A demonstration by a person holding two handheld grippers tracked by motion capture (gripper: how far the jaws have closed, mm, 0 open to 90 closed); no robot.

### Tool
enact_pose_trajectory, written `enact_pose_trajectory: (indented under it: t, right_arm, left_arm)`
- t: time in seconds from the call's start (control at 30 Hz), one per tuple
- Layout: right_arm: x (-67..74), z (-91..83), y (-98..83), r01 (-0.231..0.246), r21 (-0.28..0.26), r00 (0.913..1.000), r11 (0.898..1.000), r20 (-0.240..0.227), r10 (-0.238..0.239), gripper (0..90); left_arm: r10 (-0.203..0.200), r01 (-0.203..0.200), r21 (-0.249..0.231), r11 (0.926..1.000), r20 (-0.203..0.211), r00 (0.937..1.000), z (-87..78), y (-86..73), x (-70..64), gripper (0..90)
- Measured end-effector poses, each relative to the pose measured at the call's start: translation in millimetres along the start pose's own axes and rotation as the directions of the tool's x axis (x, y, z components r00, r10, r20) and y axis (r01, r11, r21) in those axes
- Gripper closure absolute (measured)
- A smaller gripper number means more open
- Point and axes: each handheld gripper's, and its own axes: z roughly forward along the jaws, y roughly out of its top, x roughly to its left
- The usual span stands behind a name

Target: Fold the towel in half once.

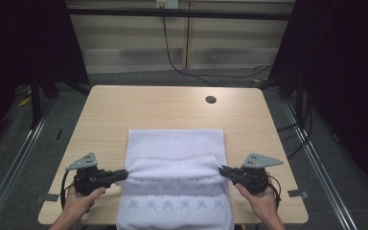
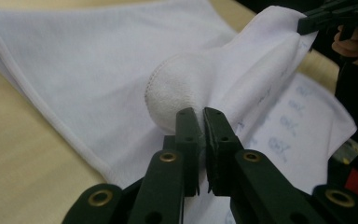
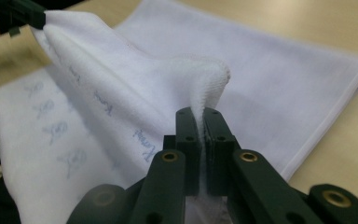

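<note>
Now both claws clenched on white towel [image 1: 175, 148]: left claw [image 1: 123, 174], right claw [image 1: 224, 170] pinching lifted fold's opposite ends.

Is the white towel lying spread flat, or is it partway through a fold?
Partway through a fold. The left tongs and right tongs each pinch an edge of the towel, lifting a doubled ridge across it.

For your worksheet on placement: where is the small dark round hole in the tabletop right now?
In the high view, the small dark round hole sits near the far right edge of the light wooden table, beyond the white cloth.
</note>
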Motion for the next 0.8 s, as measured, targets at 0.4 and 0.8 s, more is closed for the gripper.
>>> enact_pose_trajectory:
  t: [0.4,0.8]
  right_arm:
    - [15.5,-7.2,-40.1,-0.005,0.081,0.9997,0.997,-0.023,0.006,77.8]
    - [8.3,-11.1,-19.4,0.004,0.030,1.0000,1.000,-0.003,-0.004,59.5]
  left_arm:
    - [0.026,-0.032,0.121,0.9922,0.050,0.9984,7.1,-25.0,-18.0,76.8]
    - [0.004,-0.004,-0.002,1.0000,0.014,0.9999,7.6,10.5,12.7,54.1]
